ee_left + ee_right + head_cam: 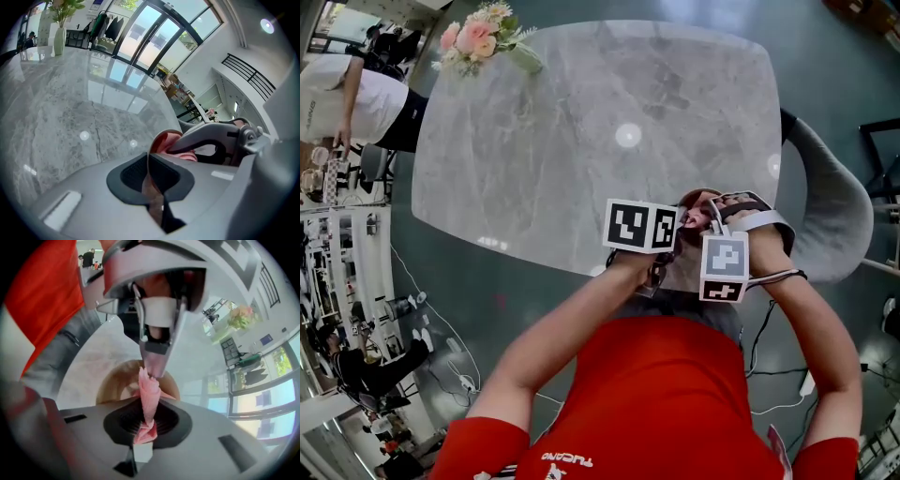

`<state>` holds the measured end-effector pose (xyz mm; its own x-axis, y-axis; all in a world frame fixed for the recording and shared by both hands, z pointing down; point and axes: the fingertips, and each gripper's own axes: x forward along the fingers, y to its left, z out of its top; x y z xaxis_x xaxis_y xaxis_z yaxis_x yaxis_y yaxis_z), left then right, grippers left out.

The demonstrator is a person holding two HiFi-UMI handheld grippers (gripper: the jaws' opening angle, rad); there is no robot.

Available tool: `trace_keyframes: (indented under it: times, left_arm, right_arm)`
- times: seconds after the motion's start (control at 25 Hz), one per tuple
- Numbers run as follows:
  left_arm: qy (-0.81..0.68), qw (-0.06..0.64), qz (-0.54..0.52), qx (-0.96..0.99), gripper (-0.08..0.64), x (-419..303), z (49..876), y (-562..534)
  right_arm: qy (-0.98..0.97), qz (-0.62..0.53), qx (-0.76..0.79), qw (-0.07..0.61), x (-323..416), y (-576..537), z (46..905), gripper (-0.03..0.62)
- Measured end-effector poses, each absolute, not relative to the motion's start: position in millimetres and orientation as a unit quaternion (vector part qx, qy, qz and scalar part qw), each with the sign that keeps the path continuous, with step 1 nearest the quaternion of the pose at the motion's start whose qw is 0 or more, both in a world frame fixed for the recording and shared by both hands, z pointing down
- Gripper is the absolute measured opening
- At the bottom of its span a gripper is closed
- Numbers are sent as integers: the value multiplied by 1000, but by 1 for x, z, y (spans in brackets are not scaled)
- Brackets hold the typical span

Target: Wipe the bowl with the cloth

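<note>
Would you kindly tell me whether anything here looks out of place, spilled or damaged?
Nothing stands out. The left gripper is shut on the rim of the bowl, and the right gripper is shut on the bunched cloth, which reaches into the bowl. No spill or damage shows.

Gray marble table w/ flowers, teal floor, big windows.
</note>
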<state>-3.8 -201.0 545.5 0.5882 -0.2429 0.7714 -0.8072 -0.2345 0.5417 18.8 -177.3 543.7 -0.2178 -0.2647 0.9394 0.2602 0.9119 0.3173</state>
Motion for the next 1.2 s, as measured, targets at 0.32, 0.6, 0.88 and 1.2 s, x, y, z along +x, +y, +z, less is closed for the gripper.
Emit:
trace_keyframes:
  times: [0.32,0.6,0.88,1.2]
  left_arm:
    - [-362,507,274,732,18,-1,544,-203]
    - [-370,488,253,749,18,-1,534,-209]
    - [-368,464,237,770,66,-5,530,-205]
    - [-382,416,203,800,121,-15,508,-199]
  right_arm:
    - [-793,-153,21,589,15,-165,538,21]
    - [-844,-81,133,513,24,-184,523,21]
    - [-868,-29,197,455,26,-191,512,21]
    - [-882,1,267,387,35,-196,485,21]
